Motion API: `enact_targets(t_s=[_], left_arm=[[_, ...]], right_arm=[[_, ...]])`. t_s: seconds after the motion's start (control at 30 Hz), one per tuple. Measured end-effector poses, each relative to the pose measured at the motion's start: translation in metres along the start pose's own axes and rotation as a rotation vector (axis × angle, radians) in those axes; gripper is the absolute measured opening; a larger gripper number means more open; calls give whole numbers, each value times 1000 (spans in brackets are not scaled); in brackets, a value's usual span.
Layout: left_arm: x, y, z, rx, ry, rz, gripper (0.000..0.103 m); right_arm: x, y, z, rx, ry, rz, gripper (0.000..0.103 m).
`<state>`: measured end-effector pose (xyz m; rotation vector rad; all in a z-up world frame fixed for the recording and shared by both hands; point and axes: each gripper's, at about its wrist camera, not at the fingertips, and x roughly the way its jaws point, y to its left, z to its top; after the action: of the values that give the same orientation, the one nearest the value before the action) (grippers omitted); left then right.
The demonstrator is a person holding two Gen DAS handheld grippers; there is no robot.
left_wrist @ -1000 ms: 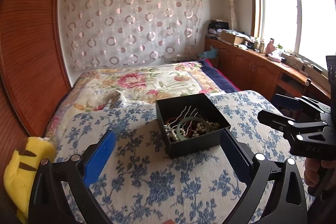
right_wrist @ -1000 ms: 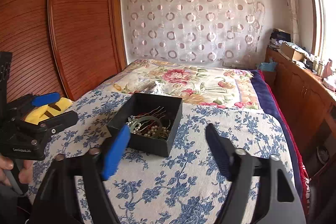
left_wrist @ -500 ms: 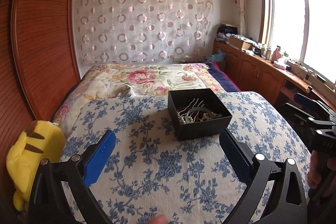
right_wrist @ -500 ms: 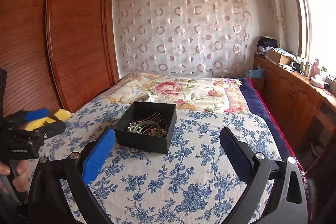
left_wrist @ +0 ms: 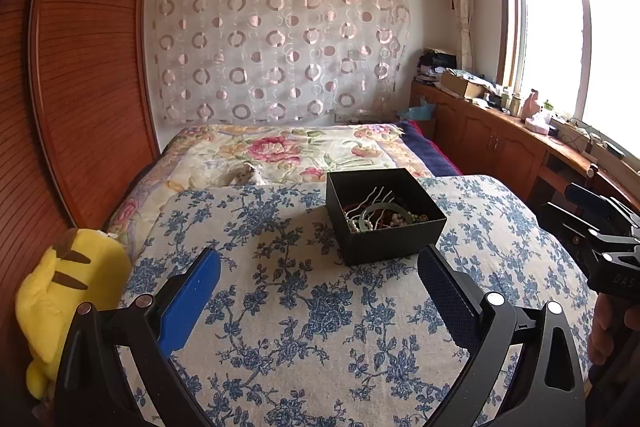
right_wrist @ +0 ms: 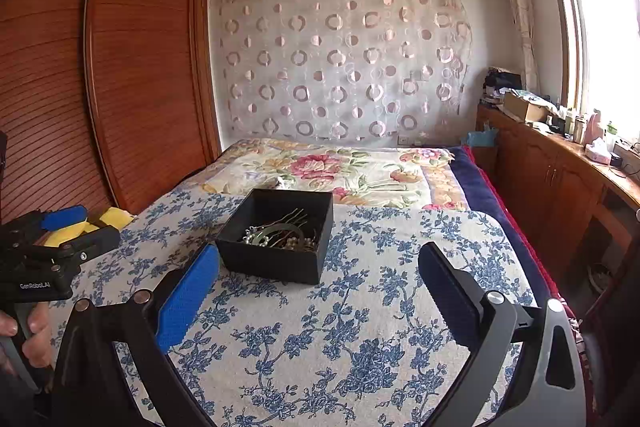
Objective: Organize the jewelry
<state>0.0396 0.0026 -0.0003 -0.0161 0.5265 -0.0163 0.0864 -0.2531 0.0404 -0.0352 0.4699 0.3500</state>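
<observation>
A black open box (left_wrist: pixel 384 215) (right_wrist: pixel 280 235) sits on a blue-flowered cloth (left_wrist: pixel 304 307) (right_wrist: pixel 360 327) over the bed. Inside lies a tangle of jewelry (left_wrist: pixel 380 217) (right_wrist: pixel 280 233): a green bangle, pearl beads, wavy hairpins. My left gripper (left_wrist: pixel 320 271) is open, short of the box and slightly left of it, with nothing between its fingers. My right gripper (right_wrist: pixel 318 267) is open wide too, empty, with the box just ahead near its left finger. Each gripper shows at the edge of the other's view, held by a hand (right_wrist: pixel 32 331).
A yellow plush toy (left_wrist: pixel 60 291) lies at the bed's left edge beside a wooden wardrobe (right_wrist: pixel 120 75). A floral quilt (left_wrist: pixel 288 151) covers the far half of the bed. A wooden counter (left_wrist: pixel 520 139) with clutter runs along the right under the window.
Both grippers have drawn back from the box, which now looks smaller and farther. The right gripper's fingers have spread wider. The box and jewelry have not moved.
</observation>
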Motion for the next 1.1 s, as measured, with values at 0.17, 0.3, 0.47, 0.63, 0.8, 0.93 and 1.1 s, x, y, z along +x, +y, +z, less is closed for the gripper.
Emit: enact_targets(t_s=[0.17,0.3,0.47,0.63,0.8,0.93,1.1], left_arm=[[-1,-1,-1,2,2,-1,95],[-1,-2,-1,17,-5,12,95],[0,-3,-4,15,1,0,95],[1,-4,-5,11,-1,-2,95],[0,-4,-5,11,-5,-2,95],[-1,-5,-5,7,-14,-5,95],[-2,-6,-5,7,-18,0,95]], right_arm=[[0,0,-1,6,1,3,100],[1,-1,-2,6,3,3,100],[4,0,-7,8,9,5,100],[4,0,-7,10,10,5,100],[5,1,-8,9,10,2,100],[4,0,-8,10,9,3,100],[5,0,-9,11,10,1,100]])
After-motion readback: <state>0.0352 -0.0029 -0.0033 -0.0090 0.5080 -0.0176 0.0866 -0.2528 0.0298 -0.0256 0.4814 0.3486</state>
